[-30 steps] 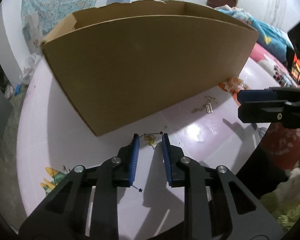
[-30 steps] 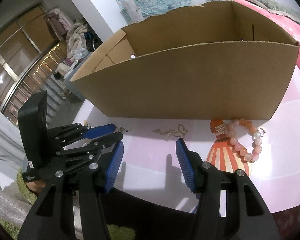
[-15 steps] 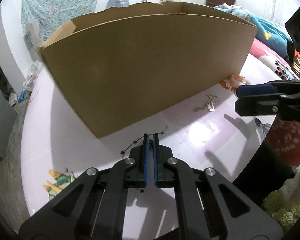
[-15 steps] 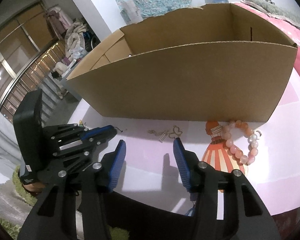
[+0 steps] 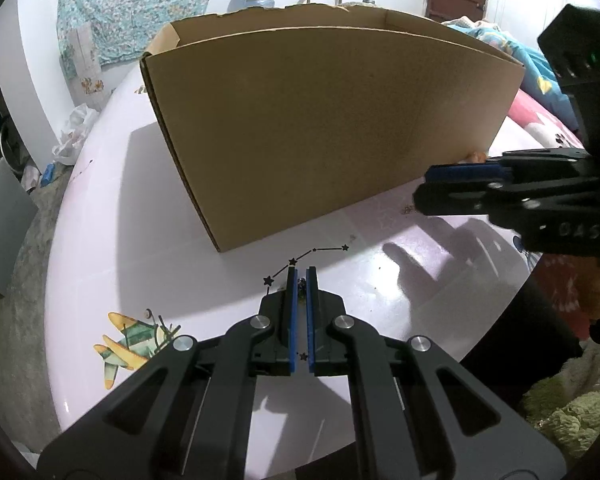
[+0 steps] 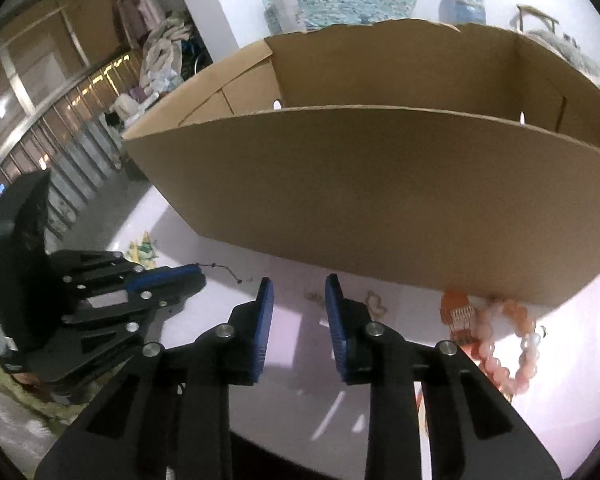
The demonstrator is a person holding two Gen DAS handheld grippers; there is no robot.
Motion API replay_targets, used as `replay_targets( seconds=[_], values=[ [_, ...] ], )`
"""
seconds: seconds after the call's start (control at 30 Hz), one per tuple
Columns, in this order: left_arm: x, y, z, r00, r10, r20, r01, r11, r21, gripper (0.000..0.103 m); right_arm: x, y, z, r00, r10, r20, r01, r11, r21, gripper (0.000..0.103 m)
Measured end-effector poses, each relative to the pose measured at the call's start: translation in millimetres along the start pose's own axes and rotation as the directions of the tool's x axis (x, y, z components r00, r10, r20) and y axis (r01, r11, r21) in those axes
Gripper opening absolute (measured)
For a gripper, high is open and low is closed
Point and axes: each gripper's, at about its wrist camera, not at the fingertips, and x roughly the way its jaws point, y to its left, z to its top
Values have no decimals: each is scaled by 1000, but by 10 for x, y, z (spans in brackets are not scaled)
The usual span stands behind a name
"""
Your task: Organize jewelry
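Jewelry mostly outstanding: gold chain point(image 6: 374, 300) and bead bracelet point(image 6: 508, 344) lying before cardboard box point(image 5: 320, 128). Left gripper point(image 5: 300, 280) clamped on small trinket point(image 5: 301, 285); right gripper point(image 6: 298, 294) open, empty.

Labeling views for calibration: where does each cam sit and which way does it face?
Left wrist: on the left tongs, facing the cardboard box over the pink table; own tongs nearly shut on a small gold piece.
Right wrist: on the right tongs, open, facing the box, gold chain, bead bracelet.
Shared: box, table, each other's tongs.
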Motion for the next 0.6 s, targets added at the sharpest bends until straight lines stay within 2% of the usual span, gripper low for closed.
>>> replay_targets(
  seconds=[0.13, 0.3, 0.43, 0.6],
  values=[
    [-5, 14, -4, 1000, -5, 2, 5, 1000, 0, 3, 87, 58, -12, 998, -50, -30, 48, 996, -78, 22],
    [-7, 24, -1, 1000, -9, 3, 9, 1000, -3, 3, 140, 87, -55, 993, -99, -62, 88, 982, -168, 9],
    [2, 27, 11, 1000, -10, 6, 10, 1000, -5, 3, 126, 65, -43, 994, -77, -77, 63, 983, -171, 4],
    [5, 47, 5, 1000, -8, 9, 8, 1000, -7, 3, 11, -28, -19, 998, -27, -54, 21, 994, -104, 2]
  ],
)
